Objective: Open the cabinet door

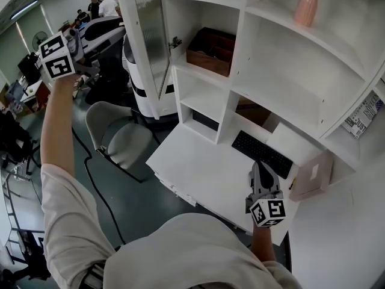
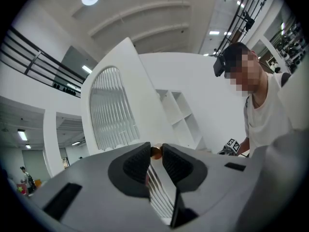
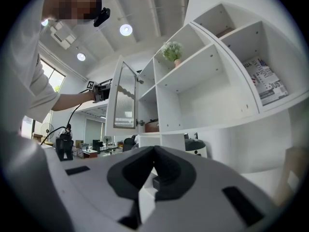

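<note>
Left tongs are clenching on the small brass knob, pads pinching it from both sides, the knob sitting right out at the tips. The cabinet door, with its ribbed glass panel, is standing well swung out to the left of the white cabinet, so by my read the opening is mostly done. The hinge is showing at the door's far edge, and the compartment with the wooden box is lying exposed.

To finish well, the pull should be following the door's arc around that hinge rather than going straight out, with the wrist turning along so the round knob is not twisting out of the pads. That grip is shallow, so a gentle, even pull is looking safer than a tug. Stopping short of the hinge's limit should be sparing it strain.

Right tongs are sitting closed with nothing in them, hanging low over the white worktop near the black keyboard, well clear of the door.
</note>
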A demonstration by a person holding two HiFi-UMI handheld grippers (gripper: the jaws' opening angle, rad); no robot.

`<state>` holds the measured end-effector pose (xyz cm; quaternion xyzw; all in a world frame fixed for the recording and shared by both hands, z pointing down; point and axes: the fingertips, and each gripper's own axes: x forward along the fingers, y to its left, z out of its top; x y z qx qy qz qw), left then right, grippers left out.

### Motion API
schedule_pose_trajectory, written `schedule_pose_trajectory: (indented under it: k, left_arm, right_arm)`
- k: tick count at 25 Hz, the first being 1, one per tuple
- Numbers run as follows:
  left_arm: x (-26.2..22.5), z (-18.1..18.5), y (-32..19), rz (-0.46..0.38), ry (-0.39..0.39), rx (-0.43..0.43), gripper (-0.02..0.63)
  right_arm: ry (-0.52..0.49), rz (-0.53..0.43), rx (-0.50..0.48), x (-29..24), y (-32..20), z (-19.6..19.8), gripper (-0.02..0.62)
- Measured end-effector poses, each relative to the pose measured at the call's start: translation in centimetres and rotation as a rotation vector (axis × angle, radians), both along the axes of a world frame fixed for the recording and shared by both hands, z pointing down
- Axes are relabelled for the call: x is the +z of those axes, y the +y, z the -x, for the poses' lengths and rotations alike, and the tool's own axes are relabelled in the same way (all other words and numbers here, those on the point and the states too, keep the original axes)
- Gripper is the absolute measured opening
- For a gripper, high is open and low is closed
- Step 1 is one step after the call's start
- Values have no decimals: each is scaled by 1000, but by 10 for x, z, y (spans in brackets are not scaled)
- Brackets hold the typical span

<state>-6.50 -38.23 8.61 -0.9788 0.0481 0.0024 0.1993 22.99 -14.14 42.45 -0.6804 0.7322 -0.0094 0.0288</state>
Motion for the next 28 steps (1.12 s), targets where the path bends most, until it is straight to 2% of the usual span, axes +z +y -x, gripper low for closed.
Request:
schedule_pose_trajectory:
  k: [5, 17, 28]
  left_arm:
    - [-1, 18, -8, 42, 18, 40, 78]
    - [-1, 49, -24, 62, -5, 62, 84]
    - [1, 83, -56, 140, 64, 67, 93]
  right_arm:
    - [3, 6, 3, 2, -5, 0, 5]
    - [19, 30, 0, 4, -18, 7, 5]
    - [26, 44, -17, 7, -31, 15, 5]
